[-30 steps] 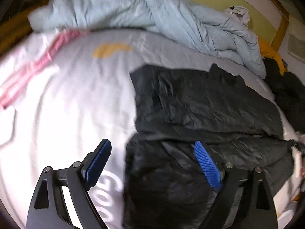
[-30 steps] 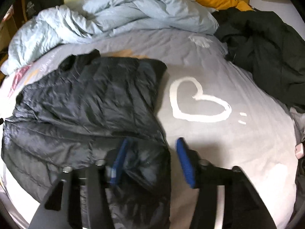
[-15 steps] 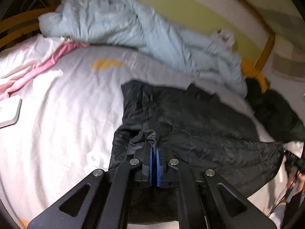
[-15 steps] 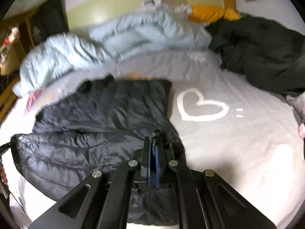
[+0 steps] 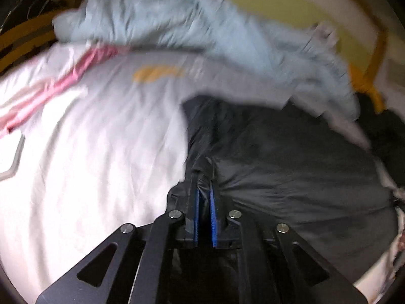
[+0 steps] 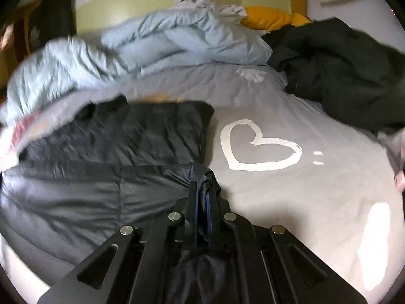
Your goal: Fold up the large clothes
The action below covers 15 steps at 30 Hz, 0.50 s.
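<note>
Right up close, the left tongs (image 5: 203, 177) are opening a touch on a bunched fold at the near left corner of the black puffer jacket (image 5: 291, 177), fabric between the pads, while the right tongs (image 6: 203, 190) are clamped tight on its near right corner. The jacket lies spread on the grey bedsheet (image 6: 291, 190), just left of a white heart print (image 6: 255, 147). Farther back sit a rumpled pale blue duvet (image 6: 177, 43) and a dark green coat (image 6: 341, 68).
</note>
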{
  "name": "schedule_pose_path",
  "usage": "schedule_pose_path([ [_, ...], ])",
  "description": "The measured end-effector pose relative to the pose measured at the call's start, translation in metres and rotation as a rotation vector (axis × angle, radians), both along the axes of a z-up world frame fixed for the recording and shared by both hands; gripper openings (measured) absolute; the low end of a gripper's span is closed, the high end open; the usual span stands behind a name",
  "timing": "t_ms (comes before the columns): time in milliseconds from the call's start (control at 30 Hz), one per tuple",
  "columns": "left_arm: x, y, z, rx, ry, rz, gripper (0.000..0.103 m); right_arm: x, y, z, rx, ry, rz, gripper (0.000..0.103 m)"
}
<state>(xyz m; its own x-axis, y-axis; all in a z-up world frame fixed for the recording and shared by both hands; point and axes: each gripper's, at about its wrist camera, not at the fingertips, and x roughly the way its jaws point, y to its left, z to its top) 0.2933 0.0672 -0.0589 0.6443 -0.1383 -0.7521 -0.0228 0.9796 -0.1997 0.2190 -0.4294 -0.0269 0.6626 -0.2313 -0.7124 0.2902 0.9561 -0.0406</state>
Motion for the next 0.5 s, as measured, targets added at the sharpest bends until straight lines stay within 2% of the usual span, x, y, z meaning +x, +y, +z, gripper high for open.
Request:
schedule_pose_path([
  [67, 0.000, -0.001, -0.016, -0.021, 0.042, 0.004, 0.009, 0.006, 0.001, -0.014, -0.006, 0.041, 0.007, 0.004],
  [133, -0.002, -0.004, -0.013, 0.007, 0.043, 0.009, 0.011, 0.008, -0.003, -0.023, 0.042, 0.072, 0.000, 0.004],
  [200, -0.008, -0.004, -0.006, 0.032, 0.017, 0.021, 0.014, 0.007, -0.003, -0.020, 0.040, 0.068, -0.008, 0.005],
  [233, -0.014, -0.003, 0.001, 0.036, -0.026, 0.032, 0.014, 0.005, -0.003, -0.016, 0.031, 0.056, -0.014, 0.007],
  [267, -0.022, -0.001, 0.011, 0.021, -0.103, 0.040, 0.014, 0.003, -0.003, -0.011, 0.029, 0.042, -0.026, 0.014],
  [333, -0.041, 0.001, 0.035, -0.008, -0.267, 0.025, 0.016, -0.006, -0.006, 0.003, 0.054, -0.017, -0.066, 0.021],
  [400, -0.058, -0.006, 0.059, 0.006, -0.397, -0.019, 0.031, -0.020, -0.009, 0.022, 0.123, -0.135, -0.057, 0.023],
  [467, -0.067, -0.018, 0.070, 0.012, -0.458, -0.069, 0.043, -0.030, -0.004, 0.037, 0.135, -0.222, -0.016, 0.029],
  [500, -0.066, -0.025, 0.071, 0.013, -0.451, -0.095, 0.044, -0.034, 0.001, 0.043, 0.128, -0.252, 0.011, 0.034],
])
